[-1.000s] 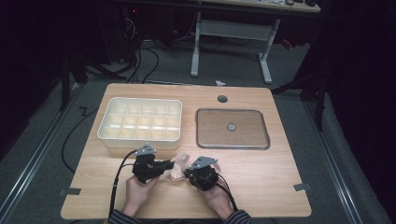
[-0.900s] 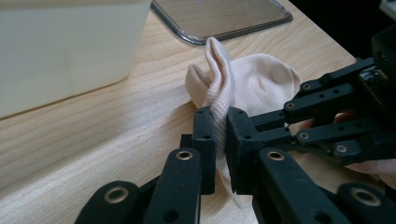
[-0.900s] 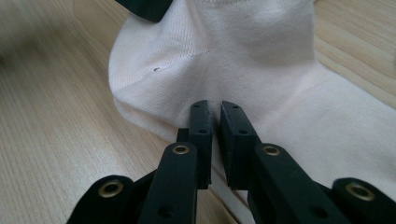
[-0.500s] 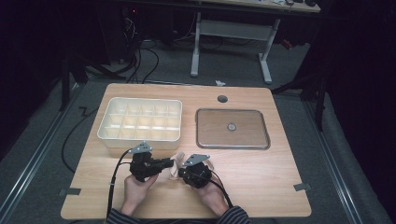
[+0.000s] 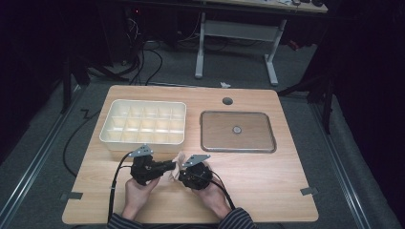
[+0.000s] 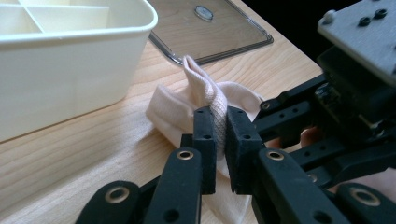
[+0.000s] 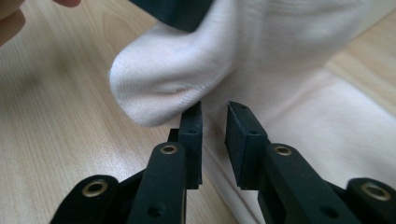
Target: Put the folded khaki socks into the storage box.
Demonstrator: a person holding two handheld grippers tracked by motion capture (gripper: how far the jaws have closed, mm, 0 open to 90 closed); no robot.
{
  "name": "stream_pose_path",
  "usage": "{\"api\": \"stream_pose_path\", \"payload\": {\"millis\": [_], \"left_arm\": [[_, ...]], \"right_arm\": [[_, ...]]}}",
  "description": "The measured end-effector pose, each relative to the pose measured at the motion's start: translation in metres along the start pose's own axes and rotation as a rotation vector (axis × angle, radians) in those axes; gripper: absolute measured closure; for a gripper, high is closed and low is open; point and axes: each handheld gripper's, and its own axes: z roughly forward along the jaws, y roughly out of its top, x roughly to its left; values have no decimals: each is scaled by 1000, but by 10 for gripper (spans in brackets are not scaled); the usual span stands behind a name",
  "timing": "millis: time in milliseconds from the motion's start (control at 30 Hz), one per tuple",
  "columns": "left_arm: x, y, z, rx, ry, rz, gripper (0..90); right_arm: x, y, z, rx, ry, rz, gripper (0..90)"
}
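Pale pink knitted sock (image 6: pixel 205 100): mostly hidden under grippers from above. Left gripper (image 6: pixel 220 140) pinches its fold; right gripper (image 7: pixel 212 128), jaws just opening, narrow gap, fabric between.

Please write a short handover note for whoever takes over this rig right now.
Left tool: shut on a fold of the pale sock.
Right tool: jaws have just been opening; a small gap, pads not pressing the sock.
The sock lies bunched on the table, in front of the divided tray; the clear lid lies beside it.
Done: sock gathered.
Left: probably regrip and finish folding; nothing is in the tray.
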Motion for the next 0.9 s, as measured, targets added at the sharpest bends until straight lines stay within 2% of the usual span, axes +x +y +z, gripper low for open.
{"api": "stream_pose_path", "payload": {"millis": [100, 233, 400, 533, 633, 733, 900], "left_arm": [[-2, 3, -3, 10, 22, 14, 838], [-3, 3, -4, 15, 38, 10, 838], [-6, 3, -4, 15, 49, 14, 838], [-8, 3, -5, 16, 57, 13, 837], [-9, 3, -4, 18, 65, 12, 837], [-10, 3, -4, 18, 73, 9, 837], [-12, 3, -4, 21, 79, 15, 837]], "right_arm": [[-4, -1, -13, -42, -26, 10, 737], [-13, -6, -29, -77, -81, 57, 724], [-28, -16, -46, -94, -173, 101, 702], [-34, -23, -53, -86, -227, 117, 678], [-38, -28, -56, -100, -249, 138, 665], [-39, -33, -57, -88, -275, 148, 653], [-43, -39, -55, -69, -281, 172, 647]]}}
